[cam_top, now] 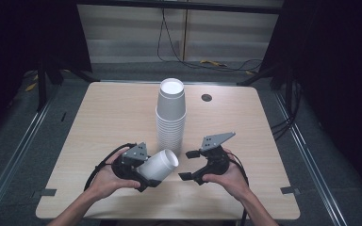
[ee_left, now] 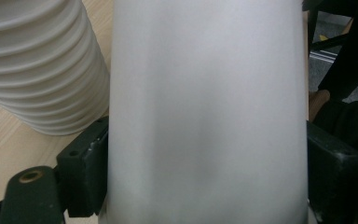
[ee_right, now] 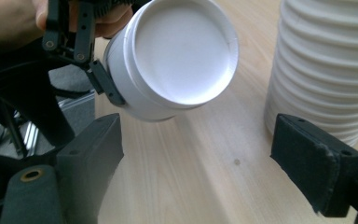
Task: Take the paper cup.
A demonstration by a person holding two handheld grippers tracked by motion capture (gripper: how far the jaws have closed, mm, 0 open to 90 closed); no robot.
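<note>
A tall stack of white paper cups (cam_top: pixel 171 113) stands upside down at the middle of the table (cam_top: pixel 108 117). My left gripper (cam_top: pixel 143 170) is shut on a single white cup (cam_top: pixel 159 164), held on its side above the table with its base end pointing right. In the left gripper view that cup (ee_left: pixel 205 112) sits between the two jaws, with the stack (ee_left: pixel 42 65) at the left. My right gripper (cam_top: pixel 190 165) is open, just right of the held cup. Its view shows the cup's recessed base (ee_right: pixel 182 56) ahead and the stack (ee_right: pixel 331 65) at the right.
A round cable hole (cam_top: pixel 206 97) lies in the table's far right part. Cables run across the floor behind the table. Dark stands and rails flank the table on both sides.
</note>
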